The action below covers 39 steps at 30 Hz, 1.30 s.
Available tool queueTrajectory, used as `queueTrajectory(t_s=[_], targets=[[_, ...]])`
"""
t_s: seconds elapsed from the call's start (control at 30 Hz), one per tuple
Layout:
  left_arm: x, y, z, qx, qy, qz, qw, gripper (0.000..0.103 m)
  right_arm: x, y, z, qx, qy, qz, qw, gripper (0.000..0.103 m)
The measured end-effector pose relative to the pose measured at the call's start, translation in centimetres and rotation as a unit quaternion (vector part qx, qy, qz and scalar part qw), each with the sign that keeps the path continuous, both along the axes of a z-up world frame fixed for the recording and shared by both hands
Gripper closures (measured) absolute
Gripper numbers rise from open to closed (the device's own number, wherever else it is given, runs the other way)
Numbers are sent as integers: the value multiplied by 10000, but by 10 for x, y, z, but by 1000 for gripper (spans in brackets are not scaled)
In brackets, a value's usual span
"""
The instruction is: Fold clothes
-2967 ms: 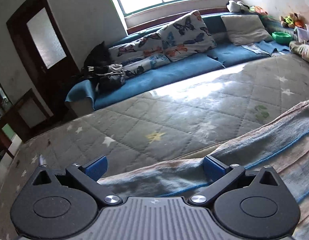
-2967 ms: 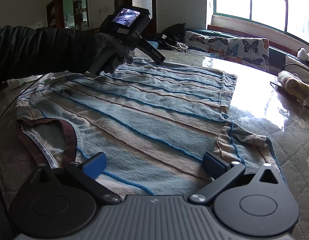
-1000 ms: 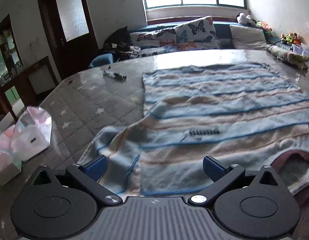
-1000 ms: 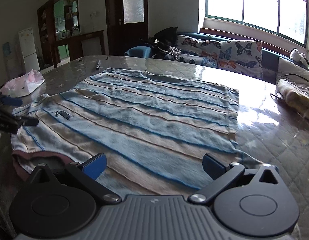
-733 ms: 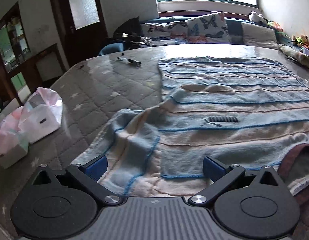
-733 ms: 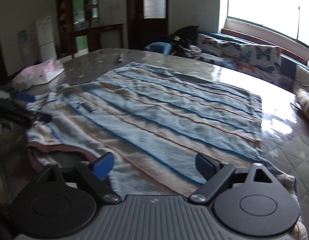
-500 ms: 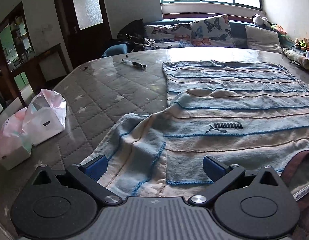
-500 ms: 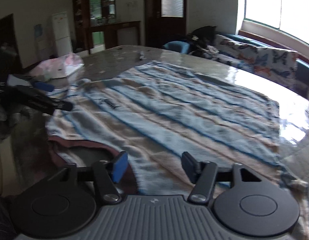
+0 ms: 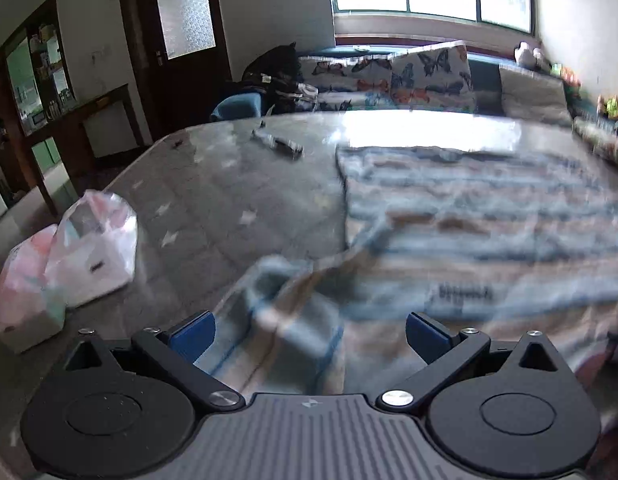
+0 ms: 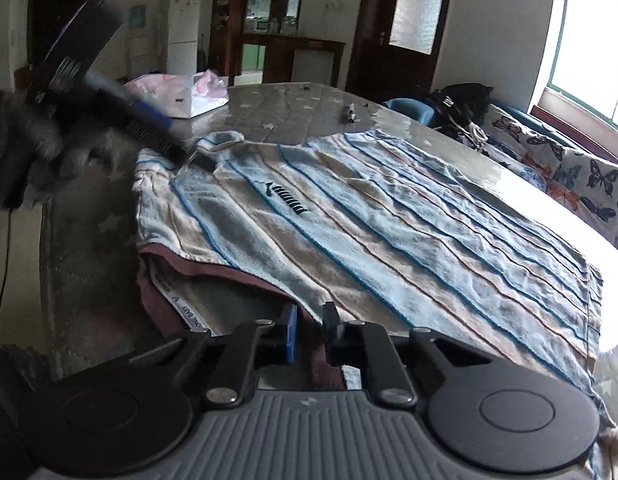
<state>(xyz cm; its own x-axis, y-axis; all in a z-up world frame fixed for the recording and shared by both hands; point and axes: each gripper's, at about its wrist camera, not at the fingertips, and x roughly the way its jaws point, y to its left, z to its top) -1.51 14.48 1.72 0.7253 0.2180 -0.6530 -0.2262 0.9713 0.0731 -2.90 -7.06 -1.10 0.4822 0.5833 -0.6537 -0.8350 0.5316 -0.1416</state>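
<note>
Right wrist view shows a striped T-shirt (image 10: 389, 224) lying flat on the quilted table (image 10: 289, 120), pale blue and beige bands, maroon collar nearest the camera, dark logo on the chest. The right gripper (image 10: 309, 330) pinches the collar edge. The left gripper (image 9: 309, 330), spread wide and empty, hovers at the crumpled sleeve (image 9: 281, 300).

Left gripper (image 9: 309, 330): jaws spread wide, low over the striped shirt's (image 10: 389, 232) sleeve.
Right gripper (image 10: 309, 330): jaws pinched on the shirt's collar edge.
</note>
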Motion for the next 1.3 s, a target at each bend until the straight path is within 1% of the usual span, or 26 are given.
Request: queueTrajectory(t_s=[0.1, 0.17, 0.27, 0.33, 0.37, 0.43, 0.53, 0.67, 0.8, 0.9, 0.97, 1.03, 1.1, 1.13, 1.17, 1.27, 1.3], targets=[[30, 3, 15, -364, -115, -141, 9992, 0, -2, 4, -1, -88, -122, 125, 9998, 90], [53, 2, 23, -438, -161, -244, 9986, 0, -3, 7, -2, -147, -203, 209, 9995, 89], [91, 3, 27, -481, -95, -323, 9983, 1, -4, 11, -3, -235, -321, 344, 9986, 87], [114, 5, 27, -658, -11, -437, 9969, 7, -6, 13, -3, -300, -416, 443, 9977, 87], [126, 7, 26, -775, 29, -545, 9955, 9, -7, 14, -3, -333, -465, 493, 9971, 87], [145, 7, 23, -952, 102, -747, 9926, 15, -8, 17, -3, -415, -577, 614, 9956, 86], [167, 6, 14, -1104, 287, -1139, 9869, 21, -10, 21, -4, -563, -804, 830, 9917, 84], [184, 9, 5, -1110, 601, -1317, 9832, 22, -13, 26, -5, -729, -1027, 1190, 9849, 82], [199, 12, -5, -1115, 903, -1484, 9785, 22, -15, 30, -4, -729, -941, 1538, 9809, 83], [204, 19, -9, -1123, 999, -1525, 9768, 22, -16, 32, -3, -727, -881, 1740, 9781, 83], [203, 21, -6, -1104, 943, -1538, 9774, 22, -12, 31, -3, -673, -746, 1721, 9800, 85], [202, 22, -4, -1084, 886, -1552, 9779, 22, -11, 30, -2, -639, -628, 1713, 9811, 96], [201, 24, -1, -1065, 829, -1565, 9784, 23, -10, 29, -1, -608, -515, 1708, 9821, 99], [200, 25, 0, -1055, 801, -1572, 9786, 28, -10, 29, -1, -593, -458, 1705, 9825, 100], [200, 26, 1, -1046, 773, -1579, 9789, 31, -10, 27, 0, -584, -432, 1702, 9827, 100], [198, 28, 5, -1016, 687, -1598, 9795, 35, -10, 26, 2, -518, -381, 1678, 9837, 101], [198, 28, 7, -1009, 663, -1627, 9793, 37, -10, 25, 2, -501, -353, 1668, 9841, 101]])
